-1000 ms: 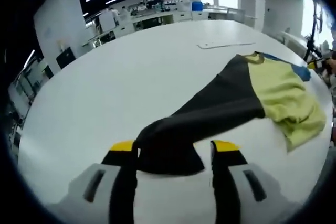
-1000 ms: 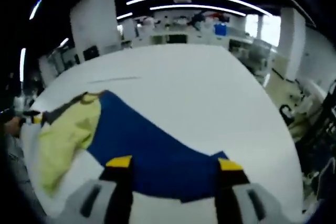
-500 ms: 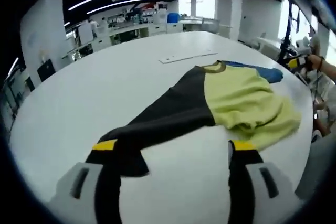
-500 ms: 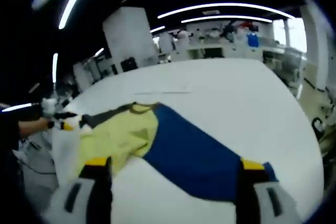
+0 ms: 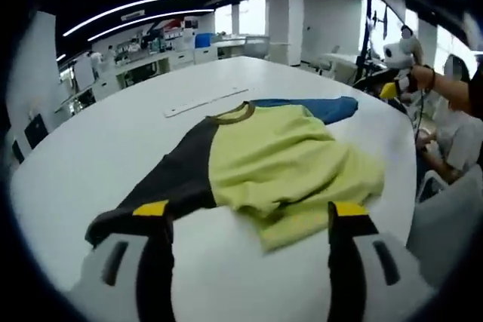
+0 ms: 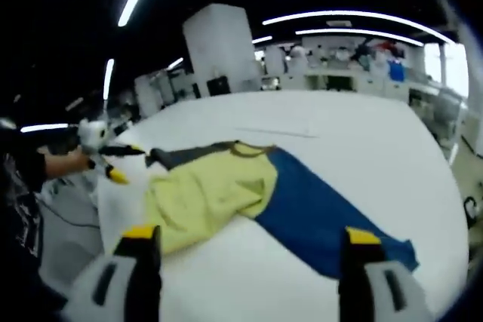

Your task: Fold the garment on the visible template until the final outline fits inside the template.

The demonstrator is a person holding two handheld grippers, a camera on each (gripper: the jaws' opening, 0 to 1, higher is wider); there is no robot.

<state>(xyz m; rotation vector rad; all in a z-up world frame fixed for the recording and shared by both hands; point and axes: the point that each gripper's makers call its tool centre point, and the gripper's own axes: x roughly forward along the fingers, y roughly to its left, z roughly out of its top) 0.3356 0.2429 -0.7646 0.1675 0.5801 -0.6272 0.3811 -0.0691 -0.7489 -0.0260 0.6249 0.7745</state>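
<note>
A long-sleeved garment lies spread across the white round table point(image 5: 90, 141). It has a yellow-green body point(image 5: 290, 164), a black sleeve point(image 5: 162, 186) and a blue sleeve point(image 5: 317, 108). My left gripper point(image 5: 250, 210) is open, and the black cuff lies on the table by its left finger. It reappears at the far left of the right gripper view as the left gripper point(image 6: 113, 164). My right gripper point(image 6: 250, 235) is open over the table in front of the yellow-green body point(image 6: 204, 194) and blue sleeve point(image 6: 324, 209). A thin pale template strip point(image 5: 205, 101) lies beyond the collar.
A person's hand point(image 5: 438, 84) holds the right gripper point(image 5: 389, 88) past the blue cuff at the table's edge. A white chair point(image 5: 445, 209) stands just off that edge. Benches and a white pillar point(image 6: 219, 50) stand far behind the table.
Both grippers have opened wider and let go of the sleeves, which now lie on the table. Both have drawn back and swung round toward the yellow-green body.
</note>
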